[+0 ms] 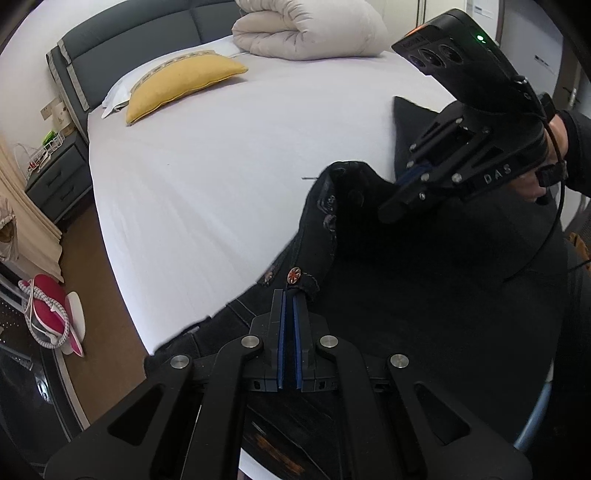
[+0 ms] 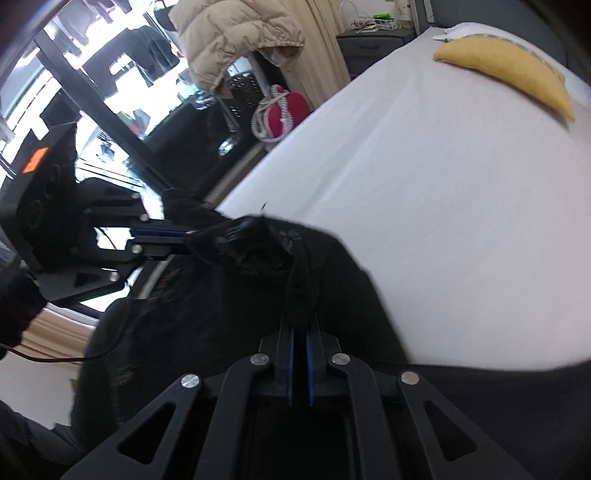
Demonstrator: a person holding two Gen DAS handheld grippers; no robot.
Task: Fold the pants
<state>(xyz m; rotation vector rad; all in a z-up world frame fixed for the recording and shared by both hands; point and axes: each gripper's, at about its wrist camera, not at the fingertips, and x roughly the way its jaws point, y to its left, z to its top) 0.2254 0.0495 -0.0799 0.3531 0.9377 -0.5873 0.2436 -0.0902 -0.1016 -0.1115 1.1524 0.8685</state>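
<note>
The black pants (image 1: 424, 295) lie over the near edge of the white bed (image 1: 221, 184), with the waistband and its metal button (image 1: 294, 275) lifted. My left gripper (image 1: 289, 295) is shut on the waistband edge beside the button. My right gripper (image 1: 391, 206) is shut on the waistband further along, its fingers buried in the cloth. In the right wrist view my right gripper (image 2: 300, 317) pinches a fold of the pants (image 2: 221, 314), and my left gripper (image 2: 188, 236) grips the waistband at the left. The pants legs are hidden below the frames.
A yellow pillow (image 1: 181, 83) and a rolled cream duvet (image 1: 310, 29) lie at the bed's head. A grey nightstand (image 1: 55, 177) stands left of the bed. A red and white item (image 1: 48, 314) lies on the brown floor. A beige jacket (image 2: 236, 33) hangs near the window.
</note>
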